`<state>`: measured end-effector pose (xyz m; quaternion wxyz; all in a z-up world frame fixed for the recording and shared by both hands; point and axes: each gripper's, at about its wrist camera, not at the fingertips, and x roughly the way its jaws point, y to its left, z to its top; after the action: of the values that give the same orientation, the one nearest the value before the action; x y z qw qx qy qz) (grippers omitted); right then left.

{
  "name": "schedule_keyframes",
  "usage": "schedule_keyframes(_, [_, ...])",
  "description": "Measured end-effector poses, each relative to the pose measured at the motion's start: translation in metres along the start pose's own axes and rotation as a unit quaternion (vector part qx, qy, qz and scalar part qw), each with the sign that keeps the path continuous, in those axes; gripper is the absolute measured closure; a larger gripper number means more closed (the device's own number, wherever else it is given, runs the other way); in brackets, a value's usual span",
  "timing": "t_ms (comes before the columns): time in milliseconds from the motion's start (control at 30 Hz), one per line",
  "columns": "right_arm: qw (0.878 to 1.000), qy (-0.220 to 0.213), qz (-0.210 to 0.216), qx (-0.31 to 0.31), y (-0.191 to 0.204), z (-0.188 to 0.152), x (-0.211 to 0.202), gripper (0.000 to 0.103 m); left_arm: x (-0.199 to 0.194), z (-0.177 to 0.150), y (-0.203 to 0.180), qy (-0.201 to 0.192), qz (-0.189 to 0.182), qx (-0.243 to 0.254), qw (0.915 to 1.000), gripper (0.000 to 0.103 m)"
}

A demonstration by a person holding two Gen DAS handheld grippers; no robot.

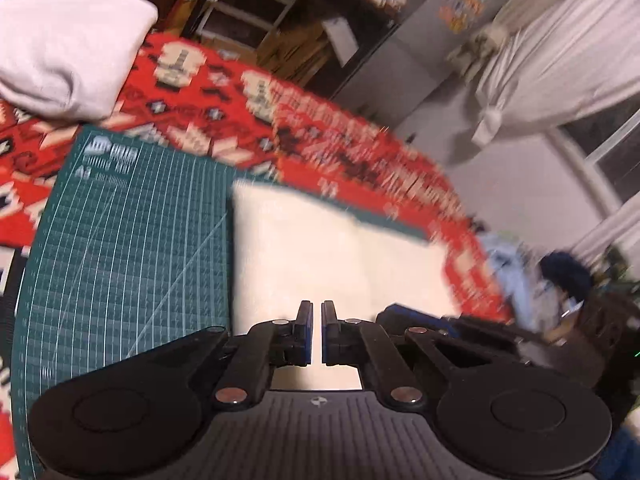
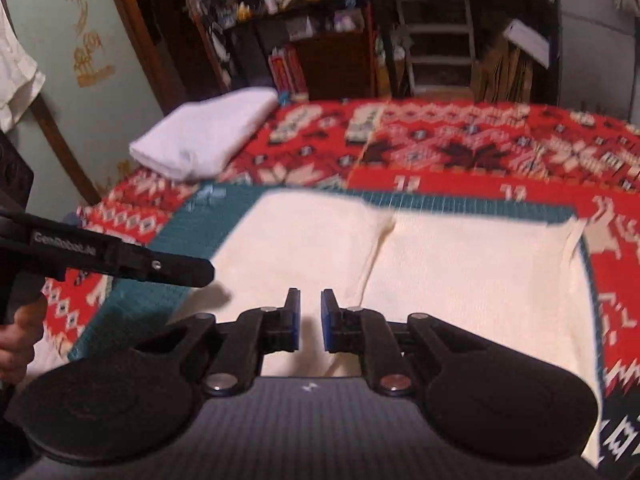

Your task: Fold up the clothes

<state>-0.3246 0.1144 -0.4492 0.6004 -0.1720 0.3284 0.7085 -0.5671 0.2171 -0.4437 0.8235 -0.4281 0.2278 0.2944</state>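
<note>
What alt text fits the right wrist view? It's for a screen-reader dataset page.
The right gripper, jaws slightly apart and empty, hovers over a cream garment on a green cutting mat. The left gripper reaches in from the left; a folded white garment lies on the red patterned cloth behind.

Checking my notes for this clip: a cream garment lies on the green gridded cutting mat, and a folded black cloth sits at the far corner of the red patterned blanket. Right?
Not quite: the folded cloth is white, not black, as the right wrist view shows. The cream garment does lie on the green gridded cutting mat, over the red patterned blanket.
</note>
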Motion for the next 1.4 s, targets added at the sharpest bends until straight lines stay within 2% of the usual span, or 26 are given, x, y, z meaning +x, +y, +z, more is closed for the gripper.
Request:
schedule_keyframes(100, [1.0, -0.004, -0.007, 0.006, -0.005, 0.01, 0.009, 0.091, 0.003, 0.019, 0.003, -0.019, 0.007, 0.012, 0.9997, 0.1])
schedule_keyframes(233, [1.0, -0.009, -0.014, 0.002, -0.005, 0.018, 0.023, 0.092, 0.026, 0.04, 0.018, -0.02, -0.001, -0.006, 0.9998, 0.1])
schedule_keyframes(333, [1.0, -0.007, 0.003, 0.013, -0.009, 0.017, 0.034, 0.092, 0.043, 0.044, 0.021, -0.008, 0.035, 0.02, 0.9991, 0.1])
schedule_keyframes(400, [1.0, 0.011, -0.013, 0.01, -0.012, 0.011, 0.042, 0.092, 0.044, 0.043, 0.027, -0.008, 0.03, 0.008, 0.9995, 0.101])
schedule_keyframes(467, [1.0, 0.01, -0.011, 0.02, -0.017, 0.003, 0.04, 0.096, 0.038, 0.041, 0.027, -0.011, 0.043, 0.01, 0.999, 0.101])
schedule_keyframes(533, [1.0, 0.005, -0.008, 0.026, -0.017, 0.0, 0.03, 0.096, 0.028, 0.036, 0.023, -0.01, 0.068, 0.023, 0.9974, 0.099])
schedule_keyframes(567, [1.0, 0.002, -0.007, 0.028, -0.016, -0.001, 0.025, 0.092, 0.023, 0.033, 0.022, -0.009, 0.071, 0.025, 0.9971, 0.099])
schedule_keyframes(667, [0.999, -0.006, 0.001, 0.032, -0.013, -0.005, 0.01, 0.09, 0.007, 0.021, 0.011, -0.01, 0.057, 0.035, 0.9977, 0.097])
schedule_keyframes(700, [1.0, -0.009, 0.006, 0.029, -0.011, -0.005, 0.006, 0.09, 0.002, 0.016, 0.006, -0.011, 0.054, 0.044, 0.9976, 0.095])
schedule_keyframes(767, [1.0, -0.013, 0.017, 0.023, -0.005, -0.006, -0.003, 0.09, -0.004, 0.006, -0.007, -0.01, 0.051, 0.059, 0.9969, 0.077])
schedule_keyframes(900, [0.999, 0.004, 0.026, 0.023, 0.007, -0.011, -0.011, 0.09, -0.006, -0.014, -0.028, 0.011, 0.029, 0.069, 0.9971, 0.064])
schedule_keyframes(967, [0.999, 0.017, 0.03, 0.014, 0.014, -0.017, -0.01, 0.09, -0.003, -0.024, -0.036, 0.017, 0.038, 0.079, 0.996, 0.055])
schedule_keyframes(1100, [0.999, 0.046, 0.025, -0.009, 0.02, -0.033, -0.005, 0.09, 0.006, -0.04, -0.036, 0.025, 0.058, 0.088, 0.9941, 0.054])
schedule_keyframes(1300, [0.999, 0.045, 0.019, -0.02, 0.019, -0.042, -0.018, 0.09, 0.003, -0.043, -0.044, 0.023, 0.077, 0.114, 0.9903, 0.053])
schedule_keyframes(1333, [0.999, 0.042, 0.017, -0.018, 0.018, -0.042, -0.022, 0.089, 0.001, -0.043, -0.047, 0.024, 0.083, 0.117, 0.9894, 0.048])
schedule_keyframes(1367, [0.999, 0.037, 0.011, -0.019, 0.018, -0.04, -0.026, 0.082, -0.001, -0.042, -0.05, 0.023, 0.087, 0.12, 0.9887, 0.038])
schedule_keyframes(1400, [0.999, 0.032, 0.003, -0.02, 0.017, -0.038, -0.029, 0.078, -0.005, -0.042, -0.052, 0.019, 0.093, 0.125, 0.9877, 0.035])
